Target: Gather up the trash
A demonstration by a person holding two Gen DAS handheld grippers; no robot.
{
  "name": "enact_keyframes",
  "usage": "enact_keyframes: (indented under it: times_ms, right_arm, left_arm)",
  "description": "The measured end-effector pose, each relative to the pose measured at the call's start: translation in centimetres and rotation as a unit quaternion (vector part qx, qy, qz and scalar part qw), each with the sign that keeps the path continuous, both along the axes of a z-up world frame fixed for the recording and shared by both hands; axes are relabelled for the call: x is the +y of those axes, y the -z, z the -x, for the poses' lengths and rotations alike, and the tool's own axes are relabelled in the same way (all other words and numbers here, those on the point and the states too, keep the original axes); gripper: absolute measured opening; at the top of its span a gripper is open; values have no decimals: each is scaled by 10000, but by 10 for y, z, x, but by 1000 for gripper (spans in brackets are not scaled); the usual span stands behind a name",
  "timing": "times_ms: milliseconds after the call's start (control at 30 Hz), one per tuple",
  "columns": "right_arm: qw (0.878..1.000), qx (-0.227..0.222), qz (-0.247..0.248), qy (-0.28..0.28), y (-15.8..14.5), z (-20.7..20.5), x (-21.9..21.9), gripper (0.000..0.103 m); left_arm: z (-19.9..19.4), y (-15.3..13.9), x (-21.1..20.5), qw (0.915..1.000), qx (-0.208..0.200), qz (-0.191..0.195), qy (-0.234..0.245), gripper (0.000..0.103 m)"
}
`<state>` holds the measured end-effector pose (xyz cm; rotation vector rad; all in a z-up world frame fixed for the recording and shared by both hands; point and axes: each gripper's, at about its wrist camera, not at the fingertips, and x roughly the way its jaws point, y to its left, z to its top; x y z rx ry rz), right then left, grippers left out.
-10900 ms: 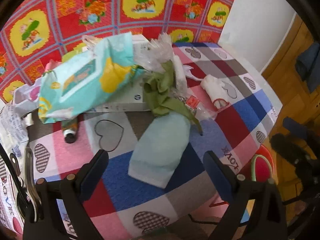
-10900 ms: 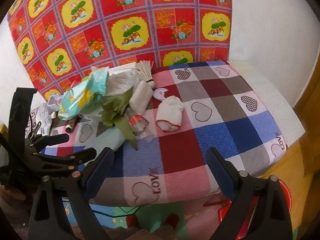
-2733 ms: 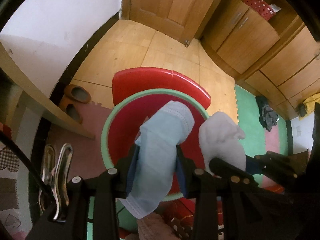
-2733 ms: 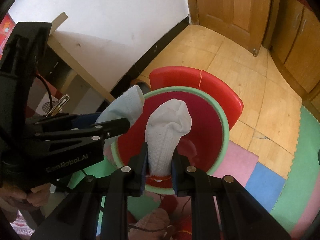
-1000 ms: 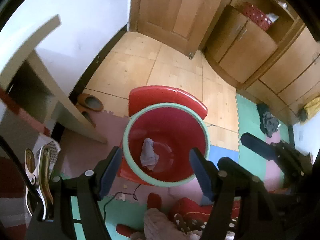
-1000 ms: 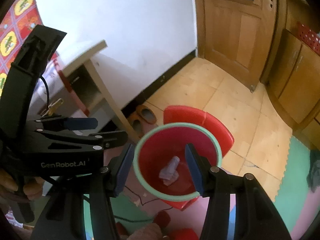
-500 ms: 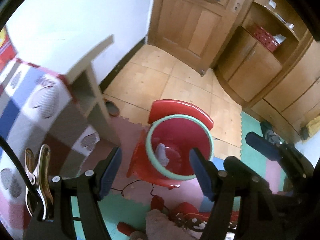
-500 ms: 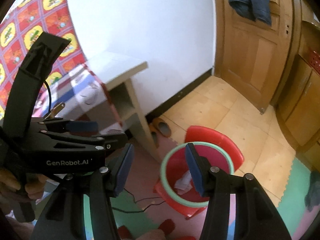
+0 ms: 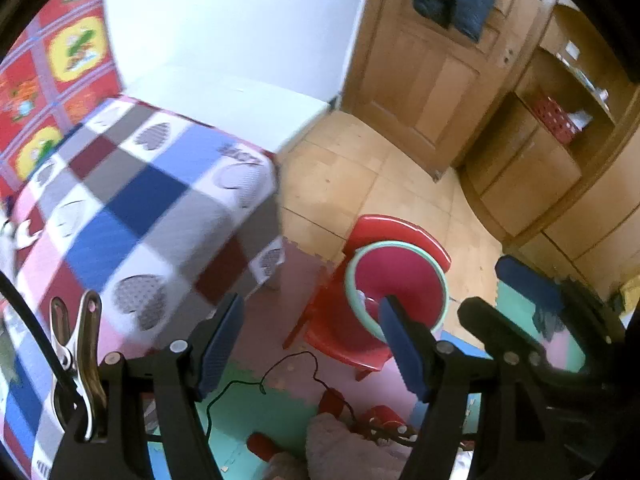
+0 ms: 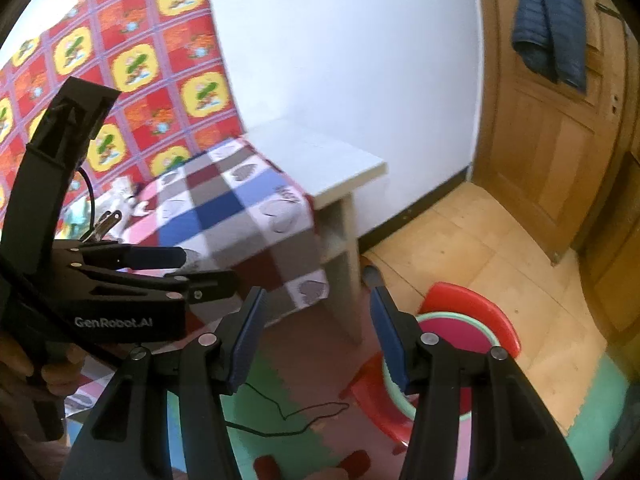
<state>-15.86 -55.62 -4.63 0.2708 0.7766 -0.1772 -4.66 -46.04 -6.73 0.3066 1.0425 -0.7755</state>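
Left wrist view: looks steeply down from above worktop height, along the left gripper [image 9: 310,344], whose jaws stand apart and empty. The checked heart-print worktop cloth [image 9: 132,208] fills the left; the red basin with a green rim [image 9: 396,284] sits on the floor, centre right.

Right wrist view: set to the right, tilted less steeply, along the right gripper [image 10: 316,334], also apart and empty. The left gripper's body lies at its left.

Both views share cloth, basin and the far wooden door [image 10: 552,128].
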Motion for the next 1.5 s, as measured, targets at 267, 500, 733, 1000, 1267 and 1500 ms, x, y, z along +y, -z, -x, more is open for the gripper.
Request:
enact_keyframes:
  times_ms: [267,500,733,1000,1267,1500]
  right_arm:
    - [9982,-145,27,-584,-25,-20,56,54]
    - [9930,-256,-111,-1149,-38,-43,110,54]
    - [9843,-306,-198,-1729,-42,-71,169,54]
    - [9676,-242,-319,-2492,-46,-99,226,54]
    - [9411,-217,-359,-3356,-47,-134,273,54]
    - [9127,-150,-312,-4071,-42,-168,308,54]
  left_arm:
    - [-15,-36,77,9971,-215,149,-709,73]
    - [-25,-57,150,9904,-391,195,-1310,73]
    - [-34,-65,225,9796,-505,110,-1942,73]
    - [-39,-74,300,9604,-551,123,-2727,74]
    - [-46,-71,366,9283,-488,74,-3686,74]
    - [-49,-69,416,8933,-478,42,-4469,74]
